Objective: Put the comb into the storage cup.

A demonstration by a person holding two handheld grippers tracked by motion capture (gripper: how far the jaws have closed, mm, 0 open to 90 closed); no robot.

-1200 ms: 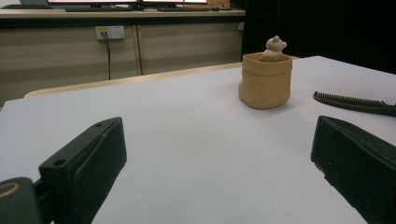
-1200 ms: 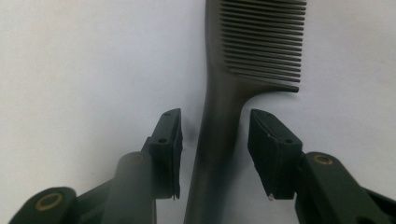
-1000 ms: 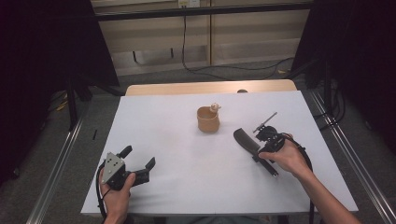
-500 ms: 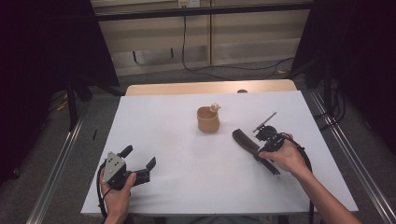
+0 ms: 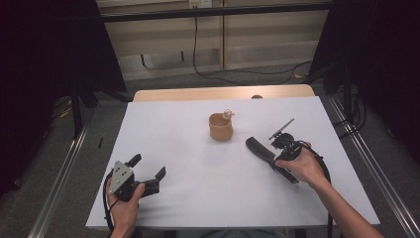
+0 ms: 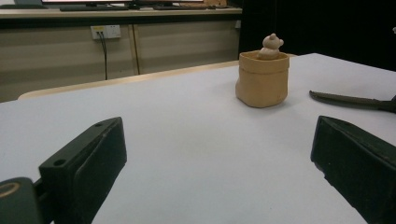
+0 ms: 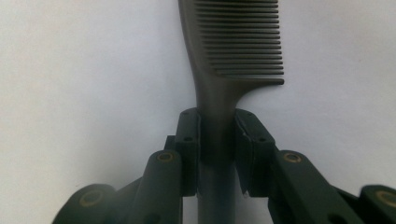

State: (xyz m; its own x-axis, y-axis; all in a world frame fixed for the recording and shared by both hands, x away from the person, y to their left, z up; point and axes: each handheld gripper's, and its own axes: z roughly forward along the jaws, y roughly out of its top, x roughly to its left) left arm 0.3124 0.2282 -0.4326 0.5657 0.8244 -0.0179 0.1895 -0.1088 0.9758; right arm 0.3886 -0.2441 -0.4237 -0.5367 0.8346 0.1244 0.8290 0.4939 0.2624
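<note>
A dark comb (image 5: 257, 148) lies on the white table (image 5: 188, 148) at the right, teeth end pointing to the far left. My right gripper (image 5: 271, 157) has its jaws on the handle. In the right gripper view the gripper (image 7: 217, 116) has just been closing, and both pads now press the comb (image 7: 233, 42) by its neck. My left gripper (image 5: 147, 167) rests near the front left, held in a hand, jaws wide open around bare table (image 6: 219, 140). A tan pouch-shaped cup (image 5: 220, 128) (image 6: 261, 79) stands mid-table with a small bear figure (image 5: 228, 113) (image 6: 272, 45) on its rim.
A wooden strip (image 5: 223, 92) borders the table's far edge. Metal rails (image 5: 64, 163) run along the floor on both sides. Cables (image 5: 198, 59) hang by the back wall. The comb's tip (image 6: 345, 99) shows at the right of the left gripper view.
Both hands keep their places. The comb's far end looks slightly narrower than a second ago.
</note>
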